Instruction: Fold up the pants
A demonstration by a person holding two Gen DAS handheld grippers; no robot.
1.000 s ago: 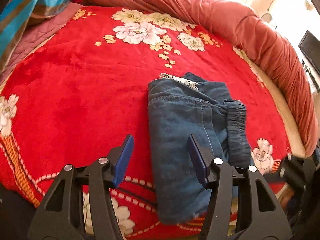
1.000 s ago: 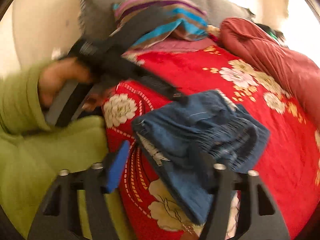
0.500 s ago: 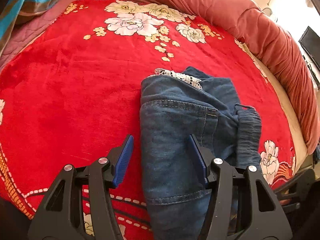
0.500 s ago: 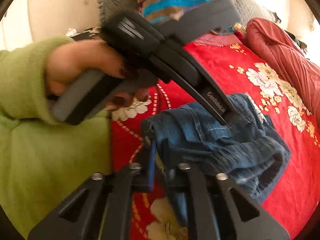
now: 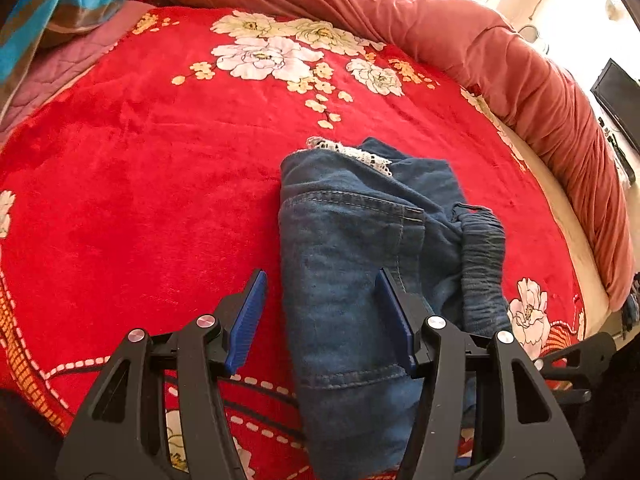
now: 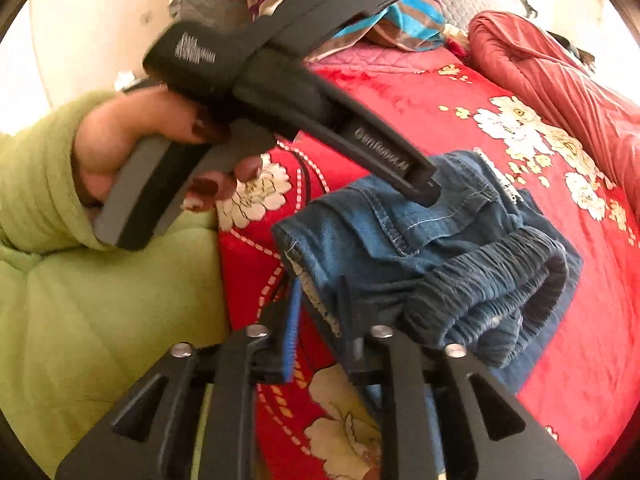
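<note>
The left gripper (image 5: 322, 316) is wide open and holds nothing. It hangs just over the near end of the pants (image 5: 360, 280), with one finger out over the red blanket (image 5: 140, 184) and the other over the denim. The right gripper (image 6: 318, 312) is nearly closed, and the near corner of the pants sits between its fingers, so it looks to be pinching that edge. The pants lie in a small folded bundle on the blanket, close to the edge of the bed. The stretchy waistband (image 6: 492, 288) is bunched up on one side, and a bit of white lace (image 5: 352, 152) peeks out at the far end.

The fold could come undone from here. If the right gripper pulls on that one corner, the top layer may slide off or the whole bundle may drag toward the bed's edge. The loose waistband could flop open too.
</note>
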